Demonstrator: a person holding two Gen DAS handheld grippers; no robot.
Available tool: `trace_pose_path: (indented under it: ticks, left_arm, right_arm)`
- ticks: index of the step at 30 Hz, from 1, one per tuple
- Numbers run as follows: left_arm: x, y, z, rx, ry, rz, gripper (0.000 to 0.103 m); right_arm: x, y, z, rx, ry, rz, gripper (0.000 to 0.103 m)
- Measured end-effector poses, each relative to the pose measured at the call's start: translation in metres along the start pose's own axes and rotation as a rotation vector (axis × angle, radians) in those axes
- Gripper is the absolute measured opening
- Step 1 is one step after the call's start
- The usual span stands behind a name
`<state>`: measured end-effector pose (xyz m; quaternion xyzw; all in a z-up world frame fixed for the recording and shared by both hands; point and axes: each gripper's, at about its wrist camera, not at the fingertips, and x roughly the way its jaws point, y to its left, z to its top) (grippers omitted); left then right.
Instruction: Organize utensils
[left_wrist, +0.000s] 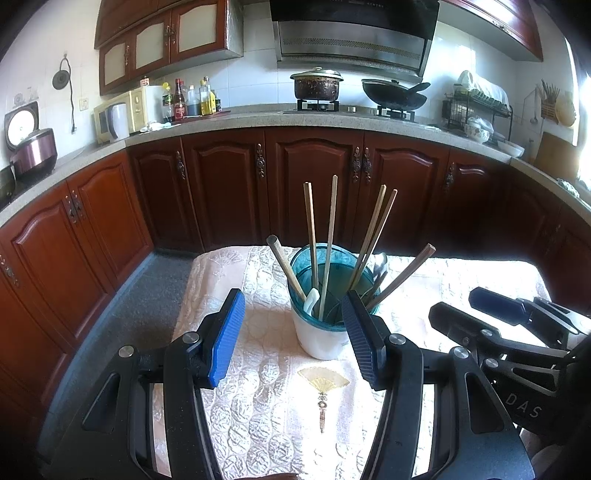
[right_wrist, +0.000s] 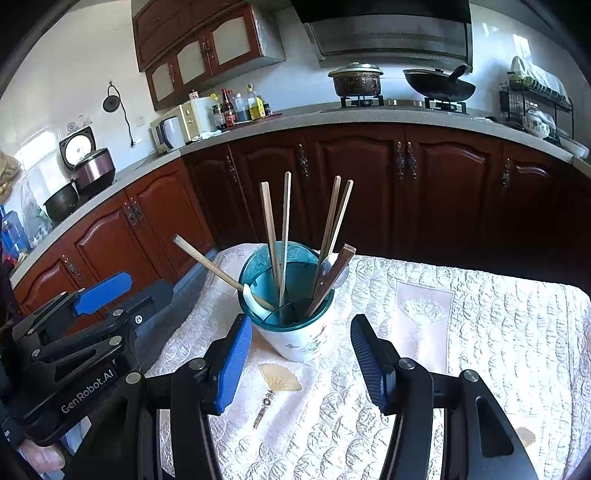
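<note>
A white utensil cup (left_wrist: 318, 338) (right_wrist: 301, 341) with a teal insert stands on the quilted tablecloth (left_wrist: 258, 406) (right_wrist: 461, 350). Several wooden chopsticks (left_wrist: 328, 243) (right_wrist: 285, 229), a white spoon (left_wrist: 311, 300) (right_wrist: 248, 295) and a metal spoon (right_wrist: 327, 266) stick up out of it. My left gripper (left_wrist: 293, 308) is open just short of the cup, nothing between its fingers. My right gripper (right_wrist: 301, 330) is open too, its fingers either side of the cup's near wall without touching. Each gripper shows at the edge of the other's view: the right gripper (left_wrist: 476, 306), the left gripper (right_wrist: 144, 286).
The small table ends close behind the cup. Beyond it run dark wooden cabinets (left_wrist: 314, 181) under a stone counter with a microwave (left_wrist: 118, 116), bottles (left_wrist: 192, 98), a pot (left_wrist: 317, 84), a wok (left_wrist: 394, 94) and a dish rack (left_wrist: 478, 107). A rice cooker (right_wrist: 92, 168) stands at left.
</note>
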<state>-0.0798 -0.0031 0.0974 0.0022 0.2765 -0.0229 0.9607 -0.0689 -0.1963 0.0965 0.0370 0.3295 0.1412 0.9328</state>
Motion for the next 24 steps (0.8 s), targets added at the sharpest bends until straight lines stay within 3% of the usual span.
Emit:
trace_pose_path:
  ticks: [24]
  left_arm:
    - [0.008,0.0,-0.002,-0.002,0.002,-0.018,0.055]
  right_arm:
    - [0.012,-0.008,-0.004,0.005,0.026,-0.015,0.054]
